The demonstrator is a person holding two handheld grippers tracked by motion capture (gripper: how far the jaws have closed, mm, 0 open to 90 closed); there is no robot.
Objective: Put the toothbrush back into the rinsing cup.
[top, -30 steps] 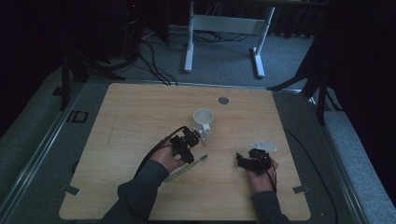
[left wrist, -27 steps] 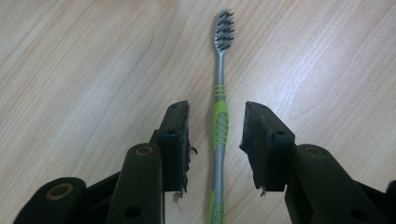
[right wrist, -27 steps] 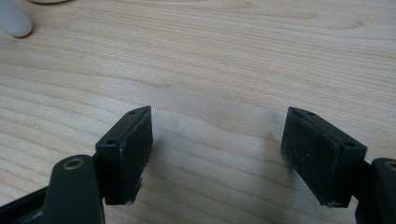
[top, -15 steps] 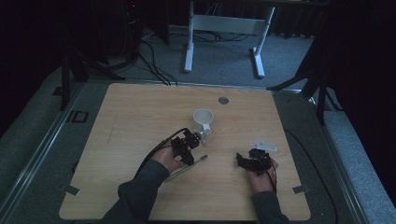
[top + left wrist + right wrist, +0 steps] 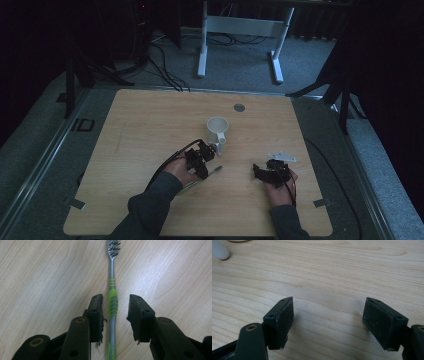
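Your left claw (image 5: 113, 315) sits low over the desk (image 5: 150, 120) w/ jaws apart, straddling the toothbrush (image 5: 113, 302) at its green grip section. No contact yet on either side; the handle runs between the pads, a bit closer to the pad on the view's left. From above, the toothbrush (image 5: 202, 178) lies flat on the wood just on your side of the white mug (image 5: 217, 129), angled, bristle end pointing away from you toward the right.

Handling, as a guess: it's light, thin, stiff plastic, prob. a bit slick on the grey shaft. The ribbed green part looks like the best place to pinch — widest, grippy, near the balance pt. Being so low on the desk, it may roll or skid as the pads close, so close square across the handle and keep the tips down at the wood. A grip too near the tail would let the head droop.

Your right claw (image 5: 339, 322) is wide apart w/ nothing between the pads, resting right of the mug, well apart from the brush.
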